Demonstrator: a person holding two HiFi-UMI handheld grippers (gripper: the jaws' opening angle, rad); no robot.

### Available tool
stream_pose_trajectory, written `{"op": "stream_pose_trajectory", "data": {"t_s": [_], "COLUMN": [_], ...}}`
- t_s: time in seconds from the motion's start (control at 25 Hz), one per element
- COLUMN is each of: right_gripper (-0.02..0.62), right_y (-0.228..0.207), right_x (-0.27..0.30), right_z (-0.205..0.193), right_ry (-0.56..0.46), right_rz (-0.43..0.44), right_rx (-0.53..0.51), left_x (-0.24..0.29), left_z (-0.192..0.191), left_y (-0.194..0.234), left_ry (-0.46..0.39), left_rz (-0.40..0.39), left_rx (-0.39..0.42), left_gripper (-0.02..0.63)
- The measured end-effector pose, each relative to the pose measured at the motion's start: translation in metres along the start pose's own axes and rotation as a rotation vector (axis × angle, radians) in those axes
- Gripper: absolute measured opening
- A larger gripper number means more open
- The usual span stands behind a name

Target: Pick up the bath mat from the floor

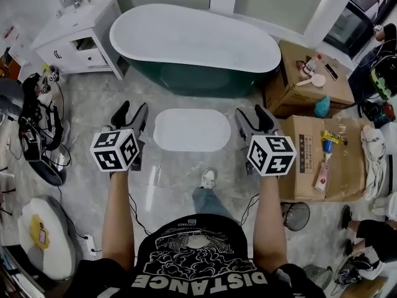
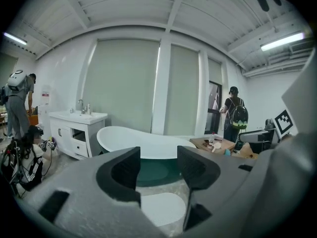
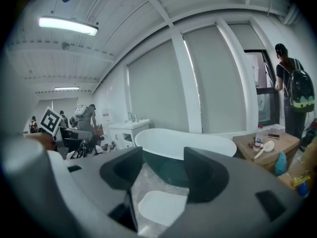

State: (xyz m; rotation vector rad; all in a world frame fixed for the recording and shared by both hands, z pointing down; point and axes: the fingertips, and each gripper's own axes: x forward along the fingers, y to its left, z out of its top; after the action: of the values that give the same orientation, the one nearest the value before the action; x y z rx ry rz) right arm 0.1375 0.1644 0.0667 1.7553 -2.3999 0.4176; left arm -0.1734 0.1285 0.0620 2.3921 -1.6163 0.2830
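A white oval bath mat (image 1: 191,130) lies flat on the grey marbled floor just in front of the bathtub. The left gripper view catches the bath mat (image 2: 161,208) low between the jaws; the right gripper view has the bath mat (image 3: 161,207) there too. My left gripper (image 1: 130,112) hangs in the air to the mat's left, open and empty. My right gripper (image 1: 254,117) hangs to the mat's right, also open, holding nothing. Both point toward the tub, well above the floor and apart from the mat.
A tub, white inside and dark green outside (image 1: 195,48), stands behind the mat. A white vanity (image 1: 77,36) is at the back left. Cardboard boxes (image 1: 313,157) with small items sit on the right, cables and gear (image 1: 37,135) on the left. My shoe (image 1: 208,178) is near the mat.
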Motion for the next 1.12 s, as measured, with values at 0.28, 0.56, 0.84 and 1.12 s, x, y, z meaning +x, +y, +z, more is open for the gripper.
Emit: {"op": "stream_pose_trajectory", "data": {"t_s": [0.28, 0.56, 0.84, 1.12], "right_gripper": [0.25, 0.259, 0.259, 0.259], "right_y": [-0.062, -0.092, -0.087, -0.082], "right_x": [0.074, 0.135, 0.179, 0.215], "right_z": [0.021, 0.038, 0.049, 0.049], "right_ry": [0.03, 0.044, 0.064, 0.077], "right_rz": [0.002, 0.035, 0.04, 0.005], "right_rx": [0.017, 0.022, 0.004, 0.018], "left_x": [0.089, 0.14, 0.167, 0.212], "left_z": [0.028, 0.045, 0.048, 0.051], "left_y": [0.005, 0.022, 0.06, 0.086], "left_ry": [0.031, 0.043, 0.061, 0.065], "left_rz": [0.032, 0.072, 0.093, 0.03], "left_rx": [0.028, 0.033, 0.008, -0.001], "left_gripper": [0.239, 0.239, 0.239, 0.239]}}
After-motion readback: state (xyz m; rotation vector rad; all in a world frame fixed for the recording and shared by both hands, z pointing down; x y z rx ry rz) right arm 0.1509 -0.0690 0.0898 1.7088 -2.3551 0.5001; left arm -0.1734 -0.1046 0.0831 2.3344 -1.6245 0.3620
